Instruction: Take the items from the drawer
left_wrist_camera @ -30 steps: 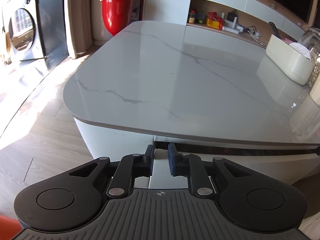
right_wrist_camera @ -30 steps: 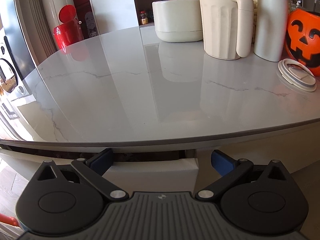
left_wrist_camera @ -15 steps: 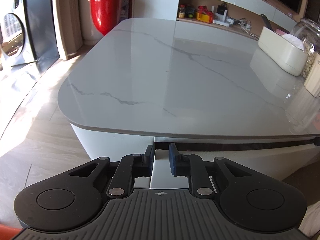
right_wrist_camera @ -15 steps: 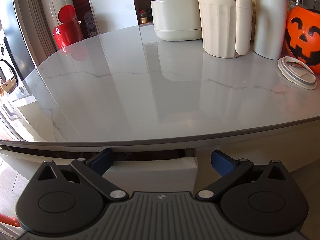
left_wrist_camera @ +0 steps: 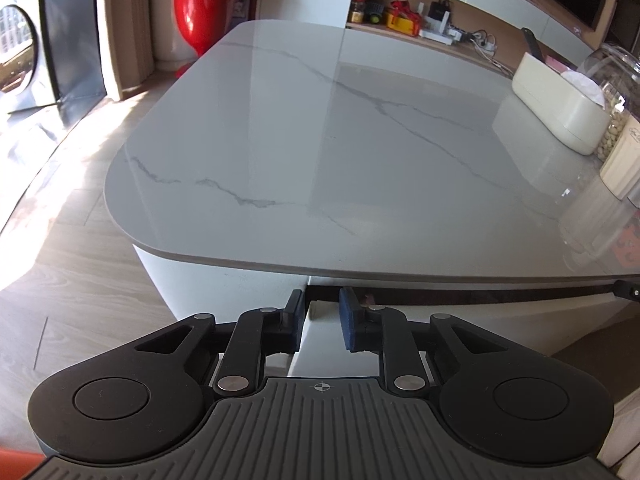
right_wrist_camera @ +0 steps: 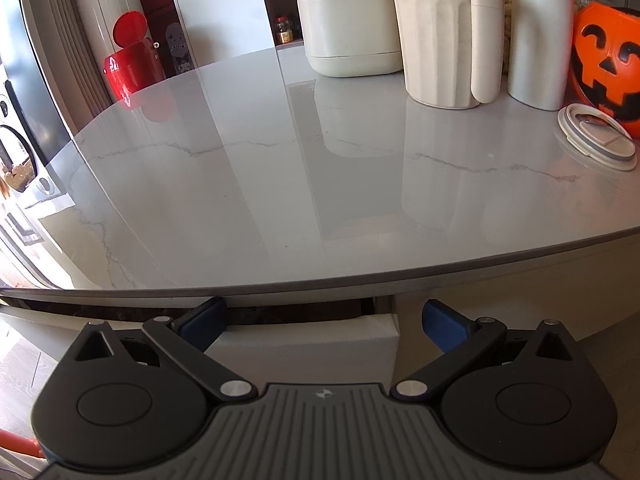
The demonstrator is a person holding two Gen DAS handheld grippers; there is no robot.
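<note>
Drawer front sits between narrowly parted left gripper; right gripper spread wide

Home kitchen-living area. Marble-look island countertop carrying cream pitcher, pumpkin bucket, jar of nuts. Washing machine, red pedal bin, cluttered wall shelf behind.

"Day" on the cream jug.

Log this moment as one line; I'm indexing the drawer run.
stage: opening drawer | left gripper: narrow gap, straddling drawer's left end | right gripper: open, at right end | items: unseen
</note>
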